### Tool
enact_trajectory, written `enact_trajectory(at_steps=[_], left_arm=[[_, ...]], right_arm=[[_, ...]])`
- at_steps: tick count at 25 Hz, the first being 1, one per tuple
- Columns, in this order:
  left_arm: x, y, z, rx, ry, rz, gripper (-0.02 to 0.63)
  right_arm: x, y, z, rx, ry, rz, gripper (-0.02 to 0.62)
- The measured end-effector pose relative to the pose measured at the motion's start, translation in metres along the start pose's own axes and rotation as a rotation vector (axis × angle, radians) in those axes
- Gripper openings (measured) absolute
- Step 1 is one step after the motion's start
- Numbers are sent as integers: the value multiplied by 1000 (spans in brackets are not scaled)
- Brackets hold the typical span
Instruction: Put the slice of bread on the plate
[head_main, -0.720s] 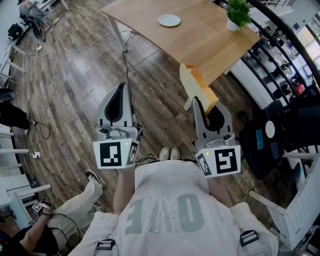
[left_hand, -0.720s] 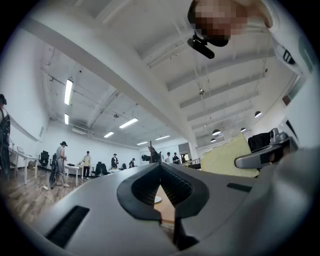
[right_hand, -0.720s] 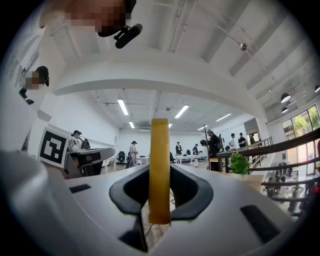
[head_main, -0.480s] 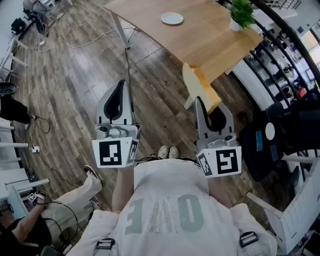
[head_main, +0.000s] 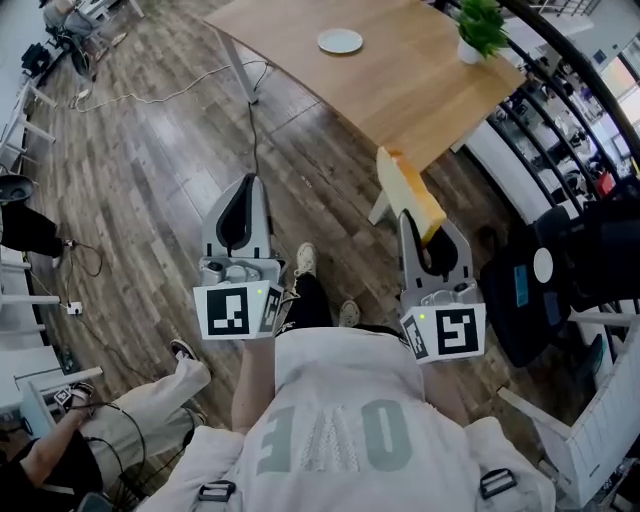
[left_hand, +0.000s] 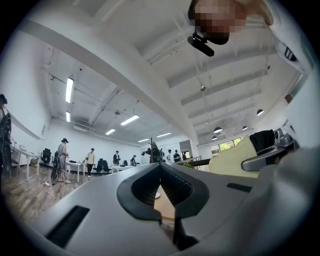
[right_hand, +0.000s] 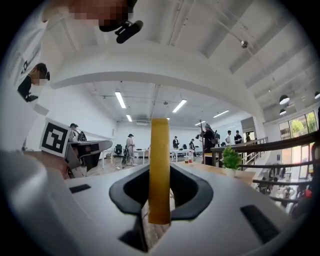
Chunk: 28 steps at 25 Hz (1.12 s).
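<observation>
My right gripper (head_main: 421, 226) is shut on a slice of bread (head_main: 408, 190), held upright on its edge over the wooden floor. In the right gripper view the bread's yellow crust edge (right_hand: 159, 165) stands between the jaws of this gripper (right_hand: 159, 192). The white plate (head_main: 340, 41) lies far ahead on the wooden table (head_main: 400, 90). Off to the left, level with the right one, my left gripper (head_main: 244, 203) is shut and holds nothing. In its own view the left gripper (left_hand: 160, 170) shows its tips meeting, and the bread (left_hand: 229, 161) appears at the right.
A potted plant (head_main: 478, 28) stands on the table's far right corner. Cables (head_main: 150, 95) trail over the floor at the left. A seated person's legs (head_main: 150, 410) are at the lower left. A black chair (head_main: 545, 290) and shelves (head_main: 560, 130) line the right side.
The person's dark trouser leg and shoe have swung forward on the floor between the grippers. Both grippers sit slightly lower in the view. The bread stays held upright.
</observation>
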<state>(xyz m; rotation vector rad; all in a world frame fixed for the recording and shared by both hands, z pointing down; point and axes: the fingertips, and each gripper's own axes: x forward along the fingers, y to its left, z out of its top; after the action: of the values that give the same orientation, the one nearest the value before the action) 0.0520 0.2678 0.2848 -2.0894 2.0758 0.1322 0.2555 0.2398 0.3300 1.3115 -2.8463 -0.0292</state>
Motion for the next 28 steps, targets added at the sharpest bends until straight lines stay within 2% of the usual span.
enact_trajectory(at_steps=[6,11,14,17,25,28], left_arm=[[51,24,-27,-38,-8,-35,7],[87,83,-43,-44,-18,13,6],[114,109,-55,-44,-19,13,6],[142,134,-58,-43,-28,19,7],[222,203,-62,-65,-31,1,6],[247,225,-64,-47,-23,-25,8]], right_arm=[[44,-14,-8,-24,13,-34,92],[104,0,-3,-42,-1,-18,92],[135,0,-10,-58,22,-26,92],[171,-4,-12,-50,39,-33,92],[272,-7,12,-53,42,-50,92],[308,-5,14,-47,44,-59,92]])
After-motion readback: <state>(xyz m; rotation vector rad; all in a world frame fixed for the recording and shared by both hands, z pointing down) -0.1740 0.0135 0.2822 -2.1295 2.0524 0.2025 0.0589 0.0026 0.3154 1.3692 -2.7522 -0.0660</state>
